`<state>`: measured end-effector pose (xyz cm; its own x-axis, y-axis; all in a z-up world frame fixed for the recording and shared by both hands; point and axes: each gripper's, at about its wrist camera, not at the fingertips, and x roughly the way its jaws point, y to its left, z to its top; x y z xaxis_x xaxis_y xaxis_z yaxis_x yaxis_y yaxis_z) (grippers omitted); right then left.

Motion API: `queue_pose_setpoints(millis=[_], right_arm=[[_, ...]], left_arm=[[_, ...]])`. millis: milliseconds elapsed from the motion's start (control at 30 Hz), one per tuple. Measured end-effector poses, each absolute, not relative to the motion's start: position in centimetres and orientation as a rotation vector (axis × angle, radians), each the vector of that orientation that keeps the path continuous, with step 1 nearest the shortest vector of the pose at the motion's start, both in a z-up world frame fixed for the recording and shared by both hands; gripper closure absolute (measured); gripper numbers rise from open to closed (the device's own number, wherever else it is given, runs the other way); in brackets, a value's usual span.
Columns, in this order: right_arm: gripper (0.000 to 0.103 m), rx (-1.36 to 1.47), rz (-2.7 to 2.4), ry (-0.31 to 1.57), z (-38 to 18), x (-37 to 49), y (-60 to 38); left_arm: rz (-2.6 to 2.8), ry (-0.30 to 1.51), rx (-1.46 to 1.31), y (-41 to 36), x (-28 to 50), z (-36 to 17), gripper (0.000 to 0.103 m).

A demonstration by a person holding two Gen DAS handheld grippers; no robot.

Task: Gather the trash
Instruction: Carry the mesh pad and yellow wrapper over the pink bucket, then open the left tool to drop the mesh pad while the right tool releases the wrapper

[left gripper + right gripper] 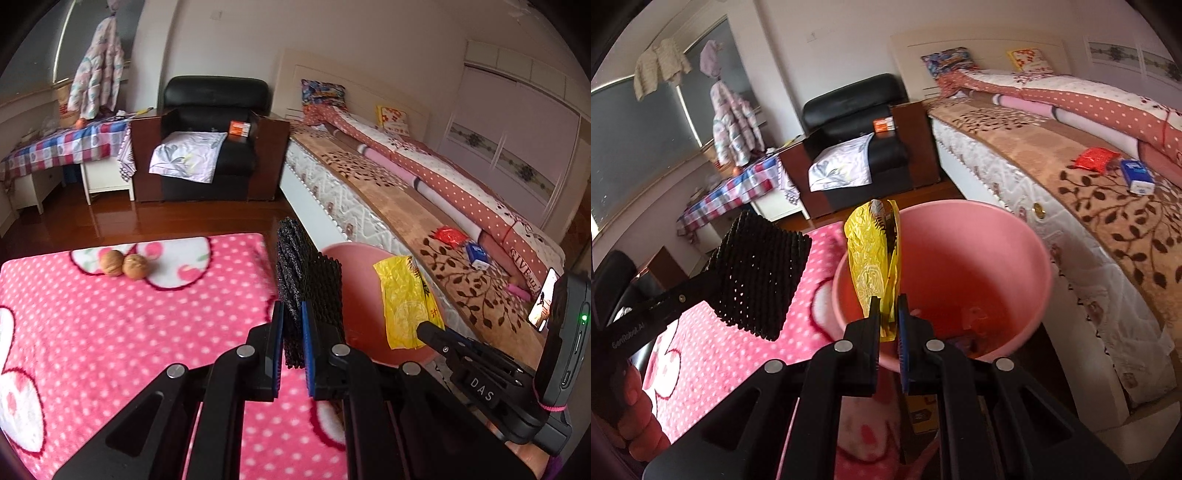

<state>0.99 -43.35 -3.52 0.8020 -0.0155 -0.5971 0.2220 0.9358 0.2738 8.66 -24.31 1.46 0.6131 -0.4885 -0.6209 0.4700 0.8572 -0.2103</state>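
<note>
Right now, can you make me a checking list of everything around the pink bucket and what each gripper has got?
Surface: pink polka-dot fleece blanket, no trash lying on it.
Job's things: round pink plastic bucket beside the blanket; black foam mesh sleeve; crinkled yellow foil wrapper.
Clutter: two brown walnuts on the blanket.
Grippers: left gripper shut on the mesh sleeve; right gripper shut on the wrapper, at the bucket's near rim.
Cables: nothing seen.
Surroundings: bed with leaf-patterned brown cover, black leather armchair.
</note>
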Motion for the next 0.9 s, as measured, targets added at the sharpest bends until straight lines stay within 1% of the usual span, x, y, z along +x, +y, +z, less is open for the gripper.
queue_pose_setpoints(millis=[267, 900], right_arm=[[0.094, 0.359, -0.168, 0.629, -4.2, 0.9, -45.5], [0.094, 0.367, -0.226, 0.666, -6.2, 1.6, -48.7]], left_arm=[[-0.59, 0.737, 0.018, -27.9, 9.2, 0.8, 0.094], [-0.593, 0.783, 0.107, -33.7, 10.6, -2.2, 0.094]])
